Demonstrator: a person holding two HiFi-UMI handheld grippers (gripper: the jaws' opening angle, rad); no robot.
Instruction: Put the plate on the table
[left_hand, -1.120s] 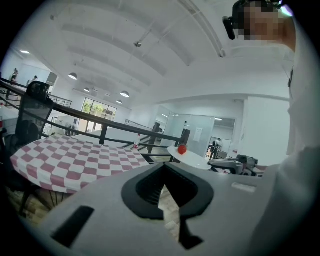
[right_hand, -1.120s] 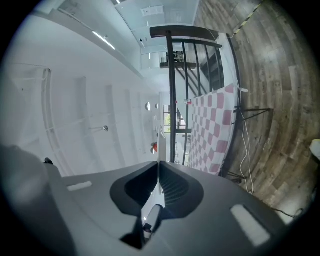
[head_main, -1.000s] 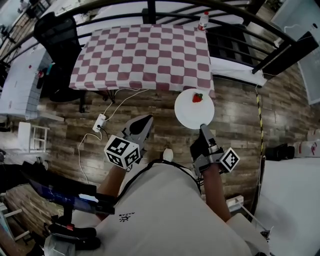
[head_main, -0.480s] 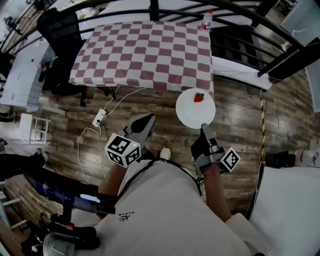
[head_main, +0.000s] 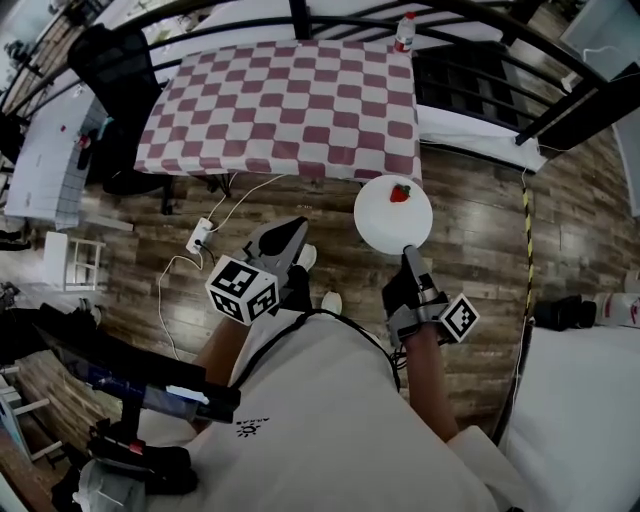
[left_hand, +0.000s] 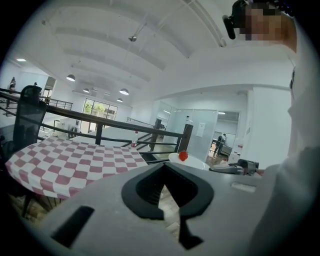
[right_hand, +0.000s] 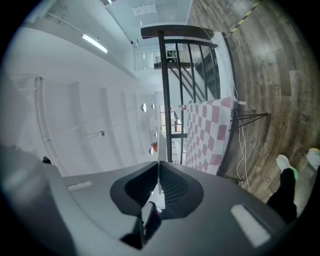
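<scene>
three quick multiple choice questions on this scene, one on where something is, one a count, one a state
1. Where is the round white plate?
A. held in the air by the near corner of the red-and-white checked table
B. flat in the middle of that table
C. upside down on a chair

2. How many small red strawberries lie on the plate?
A. none
B. three
C. one

3. What is the right tool doing?
A. open and empty
B. shut on the plate's rim
C. shut on a bottle

Key:
1 A, since the head view shows the plate over the wooden floor, just short of the cloth.
2 C, since a single small red strawberry sits near the plate's far edge.
3 B, since the right gripper view shows the thin white rim pinched between the jaws.
</scene>
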